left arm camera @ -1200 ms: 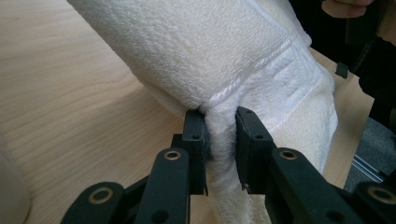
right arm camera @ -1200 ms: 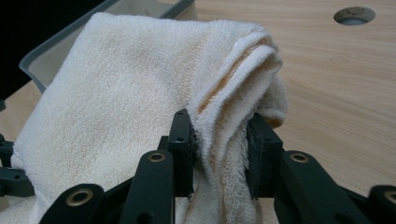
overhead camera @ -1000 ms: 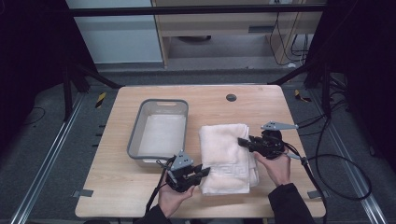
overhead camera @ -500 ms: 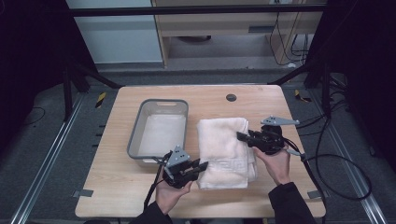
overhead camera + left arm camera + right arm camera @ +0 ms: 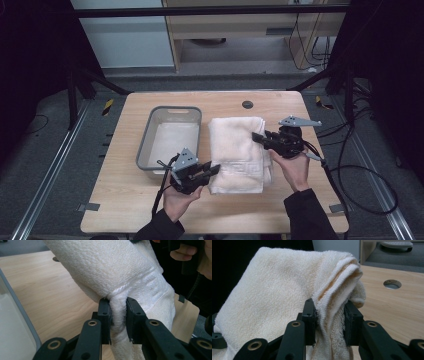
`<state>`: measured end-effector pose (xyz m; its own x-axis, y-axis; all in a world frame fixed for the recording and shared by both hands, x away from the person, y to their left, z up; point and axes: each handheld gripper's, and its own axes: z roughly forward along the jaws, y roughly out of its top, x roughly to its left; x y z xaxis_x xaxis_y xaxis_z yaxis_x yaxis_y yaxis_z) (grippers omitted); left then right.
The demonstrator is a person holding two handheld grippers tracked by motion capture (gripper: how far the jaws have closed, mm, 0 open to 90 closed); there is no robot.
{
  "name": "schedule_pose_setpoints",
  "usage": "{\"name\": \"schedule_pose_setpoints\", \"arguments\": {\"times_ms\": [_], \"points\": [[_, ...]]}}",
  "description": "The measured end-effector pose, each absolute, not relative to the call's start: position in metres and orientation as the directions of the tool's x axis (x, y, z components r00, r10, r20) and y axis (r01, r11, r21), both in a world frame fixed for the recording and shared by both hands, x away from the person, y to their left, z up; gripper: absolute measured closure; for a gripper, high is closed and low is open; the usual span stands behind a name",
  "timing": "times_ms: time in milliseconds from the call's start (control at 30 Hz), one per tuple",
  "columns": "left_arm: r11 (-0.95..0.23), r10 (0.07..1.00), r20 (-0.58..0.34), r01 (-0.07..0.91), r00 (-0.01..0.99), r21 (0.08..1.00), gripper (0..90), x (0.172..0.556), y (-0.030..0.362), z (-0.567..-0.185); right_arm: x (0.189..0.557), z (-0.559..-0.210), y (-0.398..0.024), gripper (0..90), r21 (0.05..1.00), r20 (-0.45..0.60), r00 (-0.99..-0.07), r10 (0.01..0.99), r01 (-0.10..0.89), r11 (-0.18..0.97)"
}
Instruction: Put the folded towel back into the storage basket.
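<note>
- Towel [image 5: 236, 152], white and folded, is lying on the wooden table [image 5: 125, 200] just to the right of a grey plastic tub [image 5: 169, 135], with both of its outer edges being pinched by grippers.
- Left gripper [image 5: 214, 169] is clamping the towel's near left corner; in the left gripper view its two black jaws are squeezing a bunched fold of terry cloth [image 5: 117, 312] tightly between them.
- Right gripper [image 5: 256, 136] is gripping the towel's right edge farther back; in the right gripper view its jaws are pressing on several stacked layers [image 5: 330, 315], and the cloth is arching upward above them.
- Each gripper is sitting in one of the person's hands, with the forearms entering from the near side of the table.
- A round hole [image 5: 247, 104] is showing in the tabletop beyond the towel.
</note>
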<state>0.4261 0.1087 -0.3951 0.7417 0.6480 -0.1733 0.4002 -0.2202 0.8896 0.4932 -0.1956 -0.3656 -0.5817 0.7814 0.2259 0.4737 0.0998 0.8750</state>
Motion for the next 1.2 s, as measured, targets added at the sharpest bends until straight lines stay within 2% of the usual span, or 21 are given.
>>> {"name": "schedule_pose_setpoints", "arguments": {"times_ms": [1200], "points": [[-0.103,0.687,-0.200,0.365,0.699,0.925,75.2,0.440,0.155,-0.361,0.512,-0.322,-0.151,67.9,0.913,0.187,-0.607,0.772,0.397,0.091]]}}
